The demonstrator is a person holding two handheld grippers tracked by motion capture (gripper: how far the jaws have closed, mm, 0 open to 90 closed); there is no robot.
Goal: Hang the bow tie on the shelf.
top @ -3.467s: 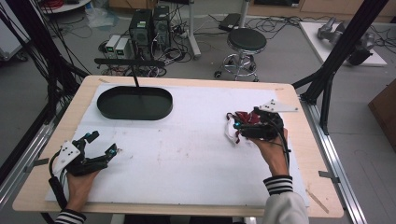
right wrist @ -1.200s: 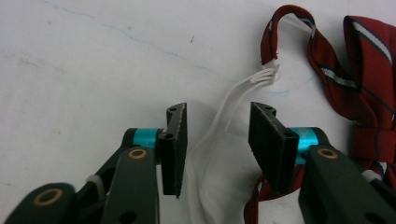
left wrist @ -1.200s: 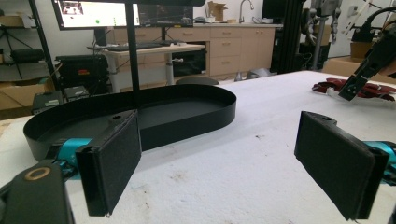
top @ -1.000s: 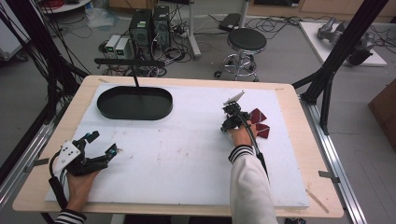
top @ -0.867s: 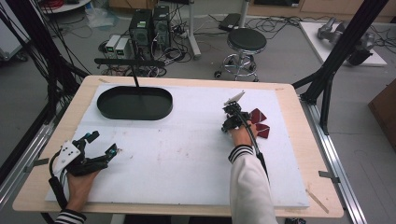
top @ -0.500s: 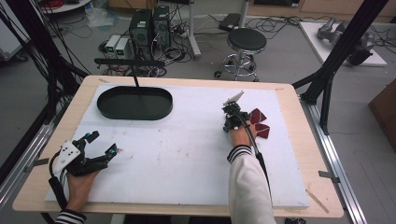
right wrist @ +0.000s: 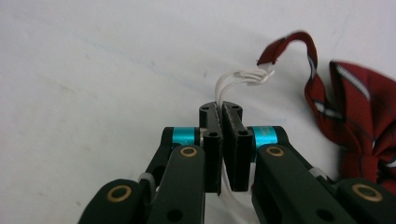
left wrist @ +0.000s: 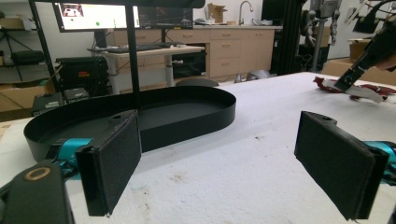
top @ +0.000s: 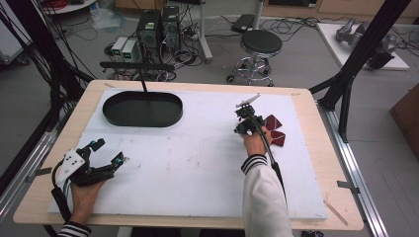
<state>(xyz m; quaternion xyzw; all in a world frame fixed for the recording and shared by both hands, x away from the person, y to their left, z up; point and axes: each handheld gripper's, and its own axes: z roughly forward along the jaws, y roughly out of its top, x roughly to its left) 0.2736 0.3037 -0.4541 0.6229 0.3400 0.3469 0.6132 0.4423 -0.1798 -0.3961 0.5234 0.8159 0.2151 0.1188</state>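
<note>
A dark red striped bow tie (top: 274, 130) lies on the white table cover at the right. Its white elastic strap (right wrist: 239, 80) runs from the red band into my right gripper (right wrist: 223, 111), which is shut on the strap. In the high view my right gripper (top: 242, 126) stands just left of the bow tie, pointing down at the table. My left gripper (top: 108, 150) rests near the front left corner. Its jaws are wide open, with nothing between them (left wrist: 219, 144). From the left gripper view the bow tie (left wrist: 373, 88) lies far off at the right.
A black oval tray (top: 142, 121) sits at the back left, with nothing in it; its wall (left wrist: 187, 116) rises ahead of my left gripper. A black stand post (top: 143, 79) stands behind the tray. The table's wooden border (top: 316, 148) runs along the right.
Since 3.5 s ago my right gripper has moved forward and left, leaving the bow tie uncovered on its right. Over the last second nothing has shifted. The left gripper stayed put.
</note>
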